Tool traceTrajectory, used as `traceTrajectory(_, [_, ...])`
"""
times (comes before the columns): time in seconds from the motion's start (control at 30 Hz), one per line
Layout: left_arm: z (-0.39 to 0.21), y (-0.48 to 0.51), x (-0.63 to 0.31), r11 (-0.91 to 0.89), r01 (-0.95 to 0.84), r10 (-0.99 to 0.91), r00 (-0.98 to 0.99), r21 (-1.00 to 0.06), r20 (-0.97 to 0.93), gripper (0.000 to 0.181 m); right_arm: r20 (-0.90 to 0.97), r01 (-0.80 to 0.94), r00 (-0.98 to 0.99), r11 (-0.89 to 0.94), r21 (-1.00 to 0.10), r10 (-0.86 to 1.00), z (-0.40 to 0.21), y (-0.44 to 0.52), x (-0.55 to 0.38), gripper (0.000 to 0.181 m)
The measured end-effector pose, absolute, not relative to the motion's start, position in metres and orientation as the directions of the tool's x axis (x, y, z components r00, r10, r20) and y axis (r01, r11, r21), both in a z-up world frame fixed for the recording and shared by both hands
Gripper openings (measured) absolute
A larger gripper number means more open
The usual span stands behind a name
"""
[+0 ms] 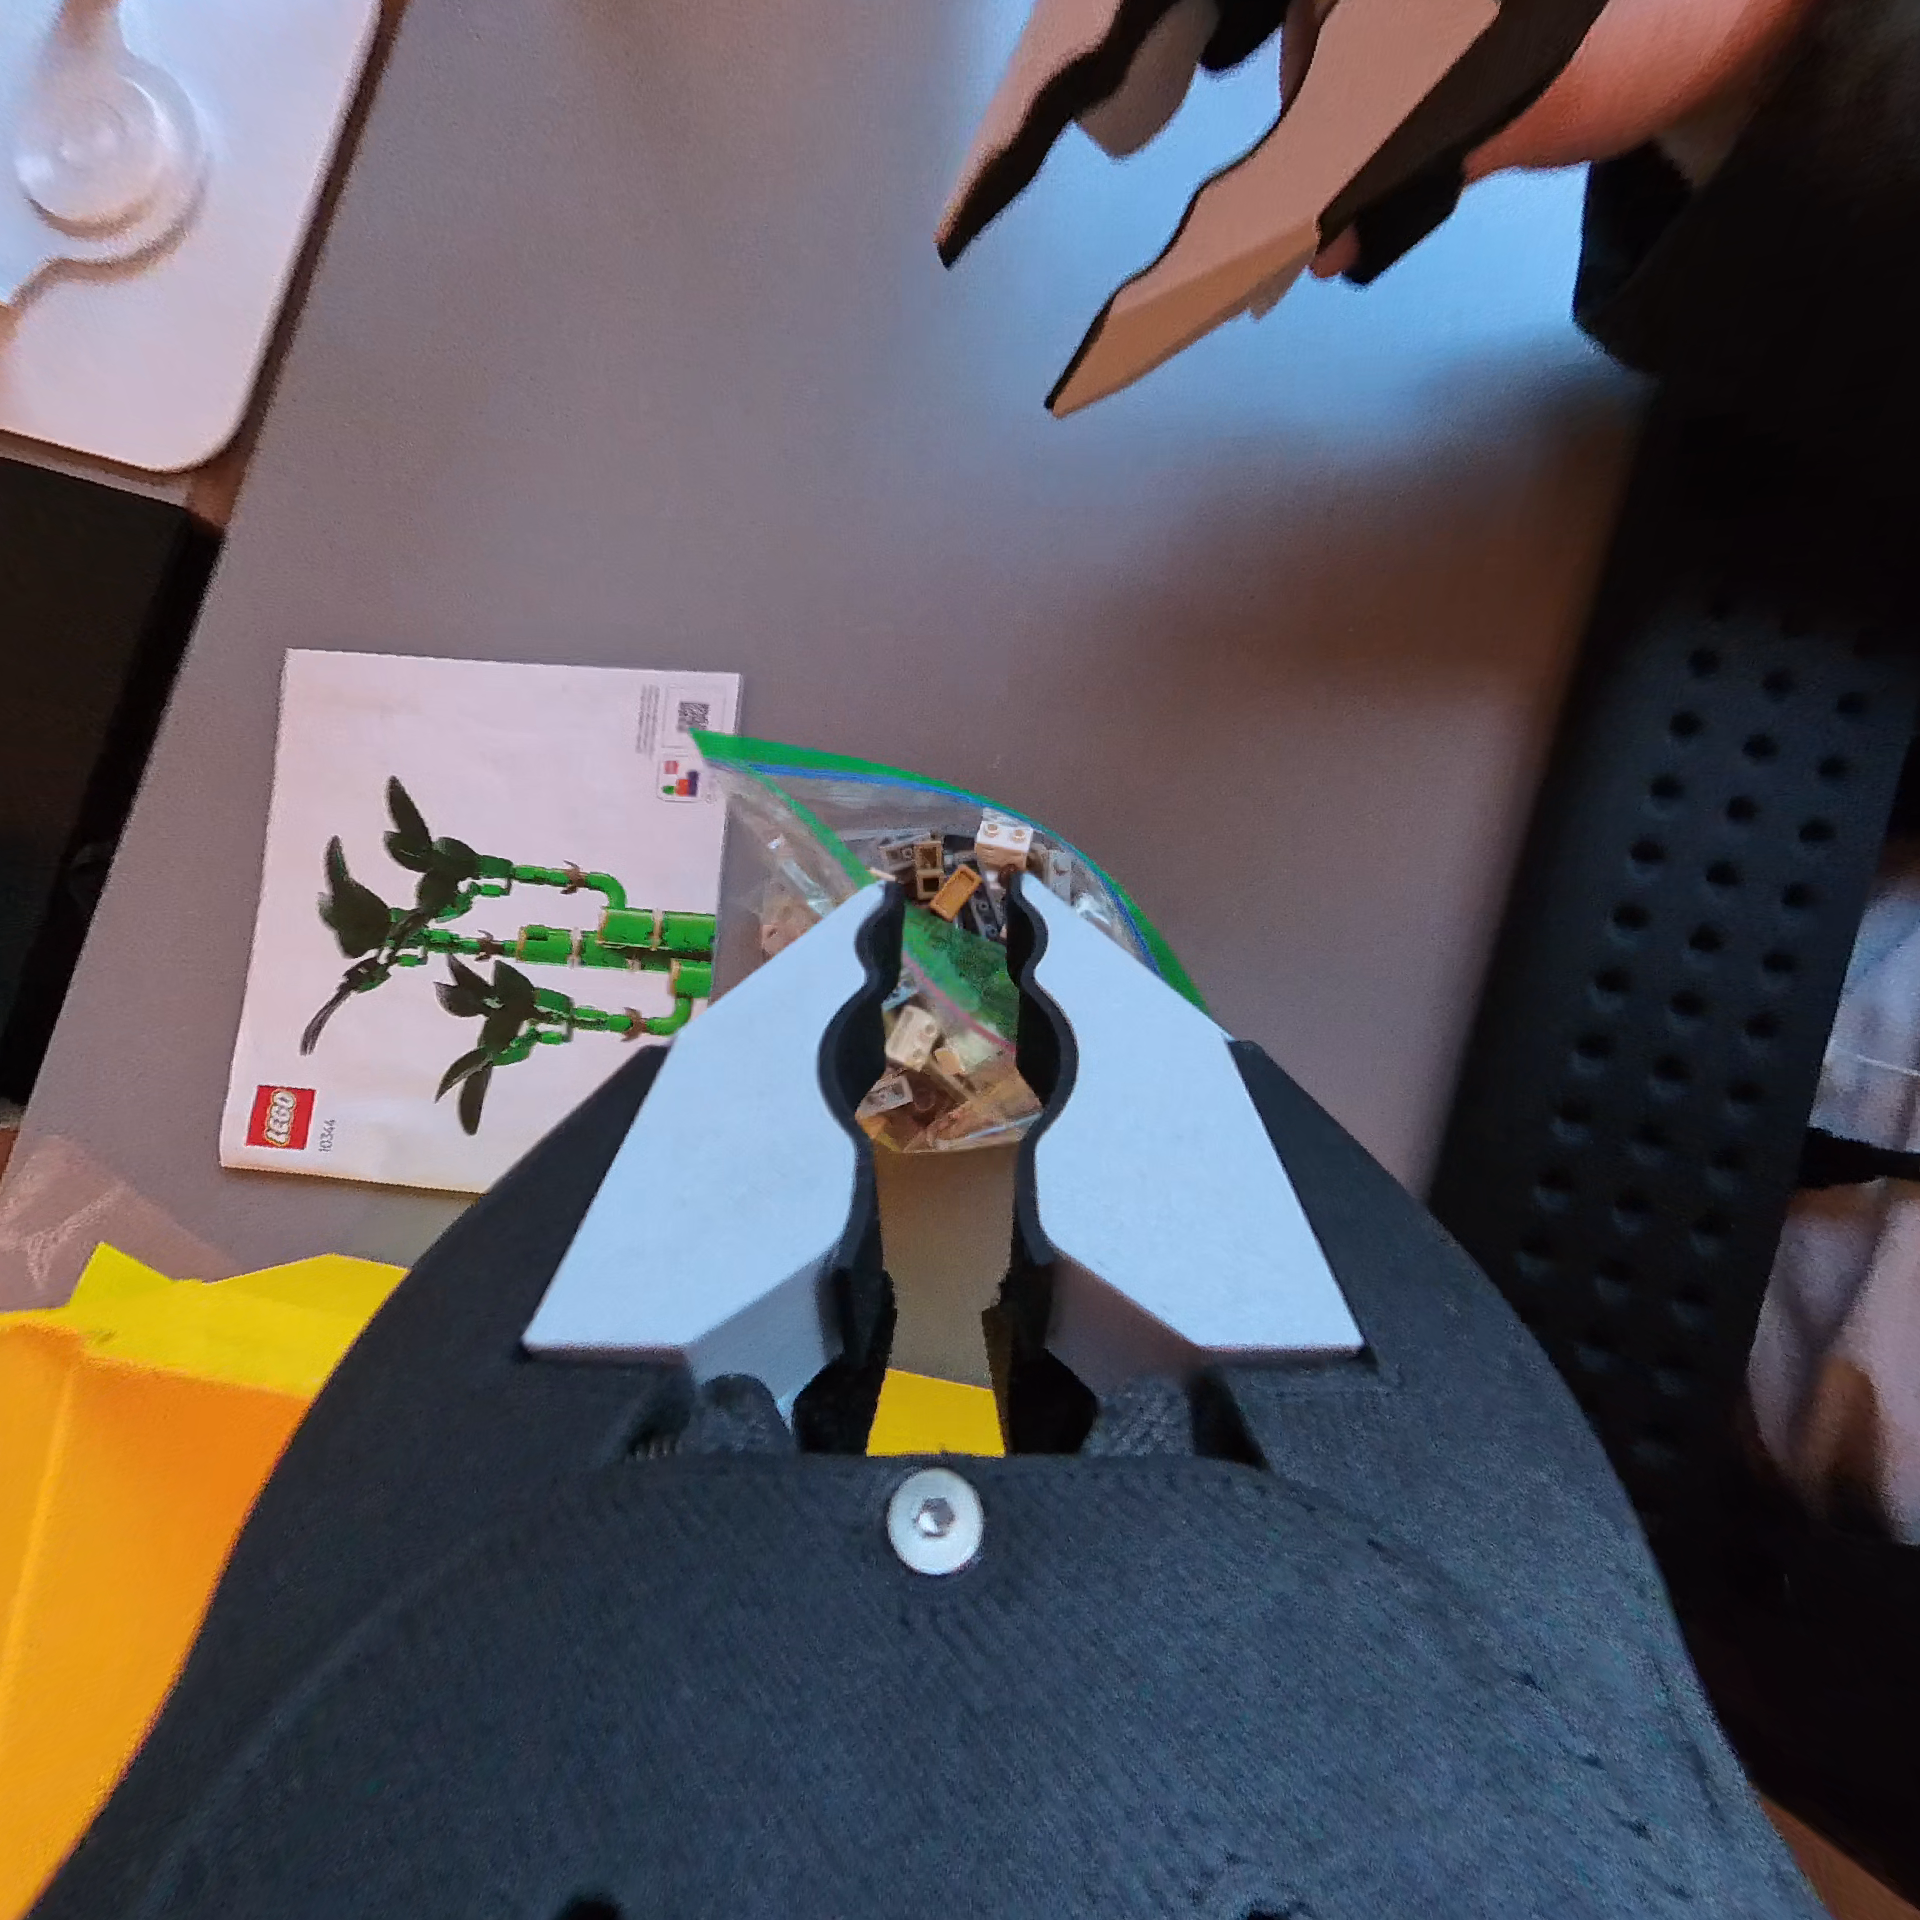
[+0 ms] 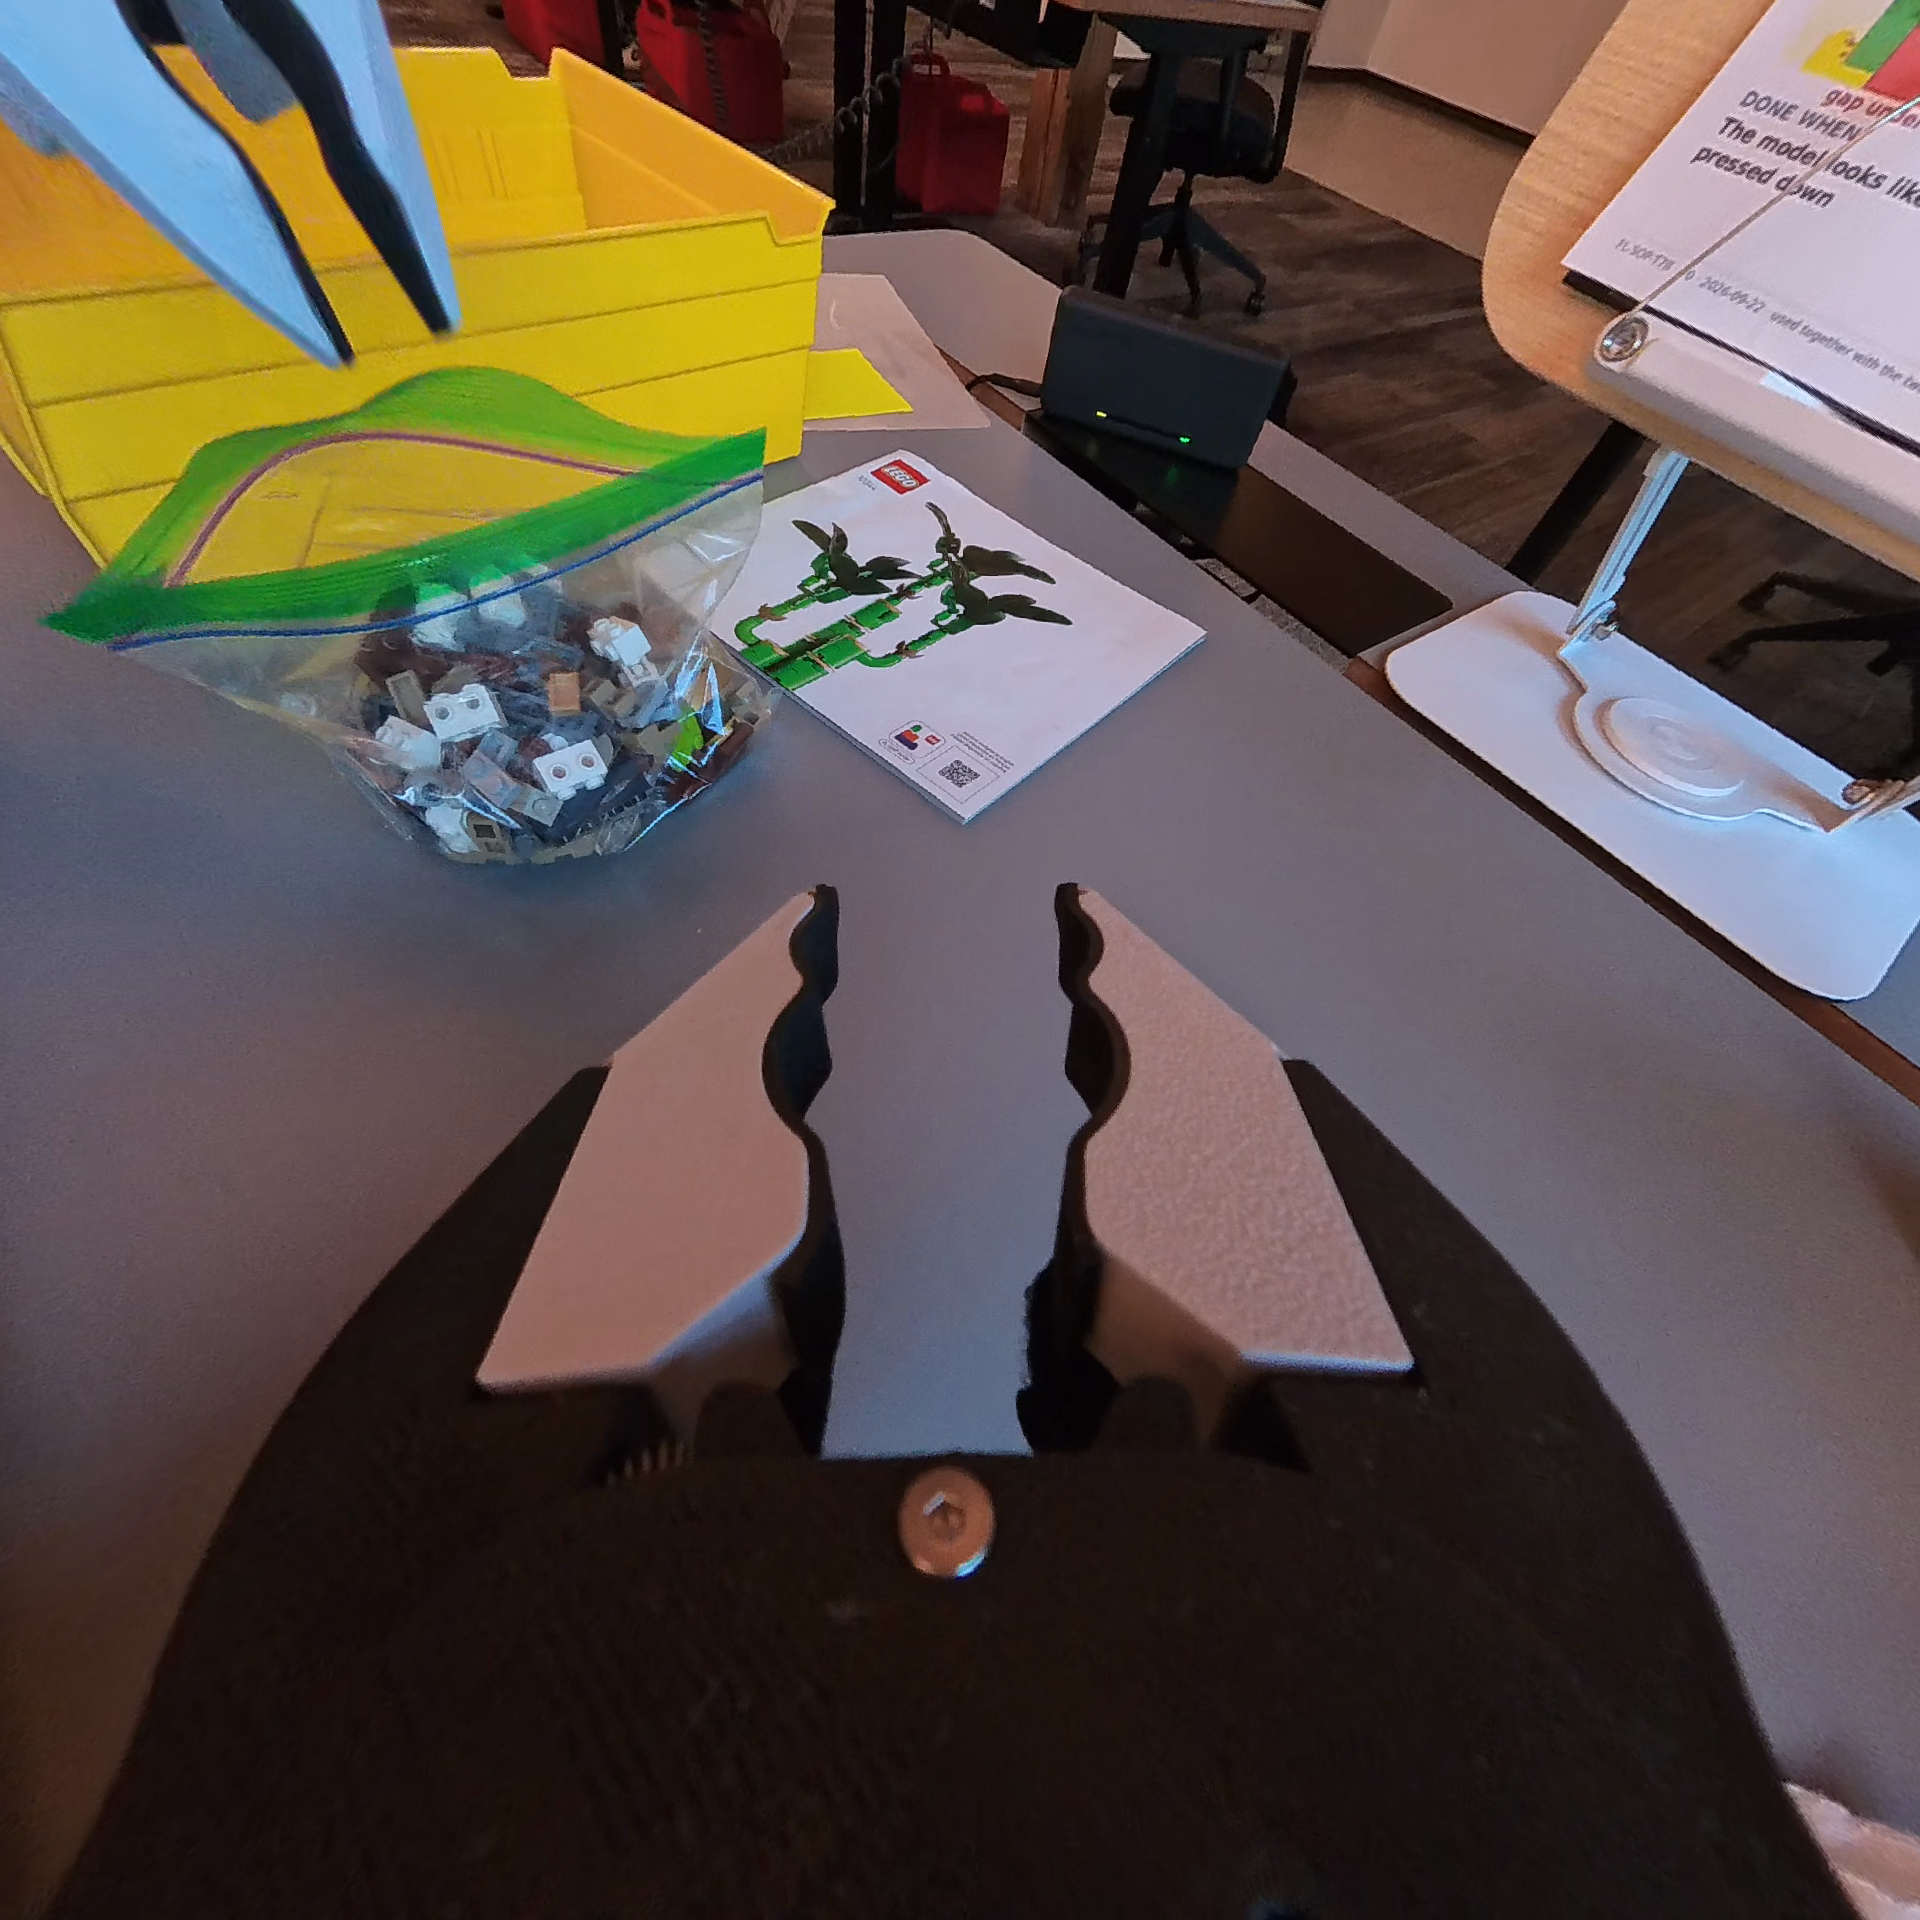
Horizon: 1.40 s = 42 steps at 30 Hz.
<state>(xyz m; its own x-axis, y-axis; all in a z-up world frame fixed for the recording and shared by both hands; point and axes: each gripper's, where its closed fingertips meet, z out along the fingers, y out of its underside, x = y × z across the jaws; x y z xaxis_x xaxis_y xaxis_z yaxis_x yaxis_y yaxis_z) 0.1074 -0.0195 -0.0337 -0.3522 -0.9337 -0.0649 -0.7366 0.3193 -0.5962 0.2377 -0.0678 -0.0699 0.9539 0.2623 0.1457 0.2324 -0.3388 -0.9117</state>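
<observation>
The left gripper (image 2: 400, 332), fingers slightly apart, hovers just above the clear green-topped zip bag of small bricks (image 2: 457, 665) on the grey bench (image 2: 1247, 935); the right gripper (image 2: 945, 904) hangs apart nearby, holding nothing.

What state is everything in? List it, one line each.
zip bag: upright, mouth open, holding bricks.
left tongs: open, just above the zip bag, apparently not touching it.
right tongs: open, empty.
booklet: closed, lying flat.
yellow bin: no lid.
black box: green lights on.

Office workspace: grey desk (image 2: 1351, 935), swivel chair (image 2: 1195, 156), document stand (image 2: 1662, 727).
</observation>
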Motion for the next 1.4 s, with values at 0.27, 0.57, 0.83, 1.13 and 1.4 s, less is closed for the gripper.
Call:
traceTrajectory(0.27, [0.008,0.125,0.021,0.088,-0.716,-0.963,0.116,-0.693,-0.243,0.032,0.150,0.228,0.957,-0.327,-0.917,0.248,-0.066,-0.069,0.241,0.042])
traceTrajectory(0.57, [-0.123,0.165,0.007,0.060,-0.900,-0.998,-0.070,-0.431,0.005,0.047,0.130,0.210,0.961,-0.338,-0.917,0.245,-0.071,-0.067,0.241,0.042])
traceTrajectory(0.83, [-0.163,0.178,0.002,0.185,-0.936,-0.983,-0.174,-0.299,-0.064,0.046,0.087,0.157,0.971,-0.323,-0.933,0.222,-0.068,-0.069,0.249,0.042])
traceTrajectory(1.13, [-0.160,0.183,-0.002,0.152,-0.937,-0.988,-0.138,-0.316,-0.067,0.030,0.126,0.209,0.961,-0.353,-0.912,0.245,-0.075,-0.069,0.244,0.042])
traceTrajectory(1.4, [-0.002,0.084,0.049,0.071,-0.650,-0.993,-0.118,-0.757,0.008,0.030,0.123,0.207,0.963,-0.362,-0.909,0.241,-0.077,-0.068,0.245,0.042])
